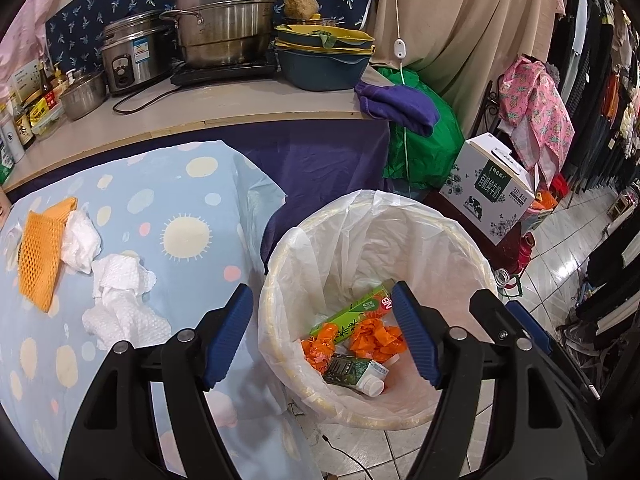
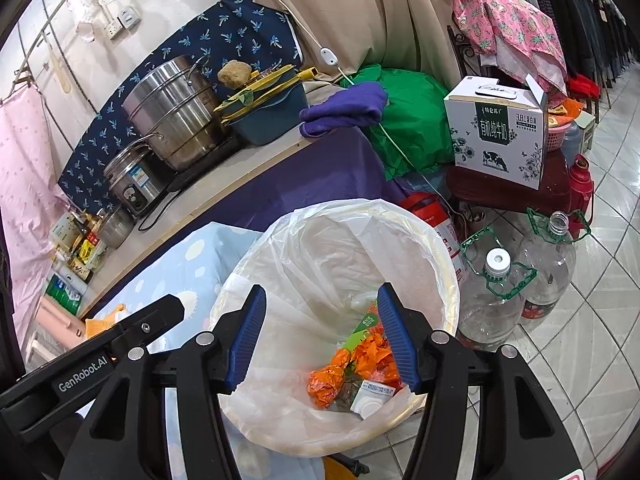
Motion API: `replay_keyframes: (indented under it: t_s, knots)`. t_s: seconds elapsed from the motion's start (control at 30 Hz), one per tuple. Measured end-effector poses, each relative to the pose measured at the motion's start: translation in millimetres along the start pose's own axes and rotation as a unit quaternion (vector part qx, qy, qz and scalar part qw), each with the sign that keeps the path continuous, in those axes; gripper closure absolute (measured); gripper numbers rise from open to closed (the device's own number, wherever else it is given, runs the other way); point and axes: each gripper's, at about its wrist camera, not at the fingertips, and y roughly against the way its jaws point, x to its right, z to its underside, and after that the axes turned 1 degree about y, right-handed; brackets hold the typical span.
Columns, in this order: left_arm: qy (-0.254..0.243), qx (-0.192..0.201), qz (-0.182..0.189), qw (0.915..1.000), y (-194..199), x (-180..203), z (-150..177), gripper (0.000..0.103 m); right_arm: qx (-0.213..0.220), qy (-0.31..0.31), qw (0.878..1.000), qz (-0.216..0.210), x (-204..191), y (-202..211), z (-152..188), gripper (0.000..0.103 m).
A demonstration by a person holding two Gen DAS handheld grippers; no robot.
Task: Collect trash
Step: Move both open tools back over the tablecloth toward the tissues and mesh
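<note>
Hovering wide and empty, both the left gripper (image 1: 324,332) and right gripper (image 2: 320,336) overlook the lined bin (image 2: 448,256) — crumpled tissues (image 1: 120,300) lower left, seemingly loose; water jugs (image 2: 496,300) crowd its right rim.

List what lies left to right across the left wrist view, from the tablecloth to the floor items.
Orange foam net → crumpled white tissues → lined trash bin with cartons and orange wrappers inside → milk carton box.
</note>
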Motion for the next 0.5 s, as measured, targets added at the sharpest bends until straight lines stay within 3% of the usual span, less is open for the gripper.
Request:
replay_keyframes:
  t_s: [0.5]
  knots:
    - [0.043,0.012,-0.012,0.9989,22,-46,4,0.030,-0.005,0.044,0.999,-0.023,-47,6,8,0.046]
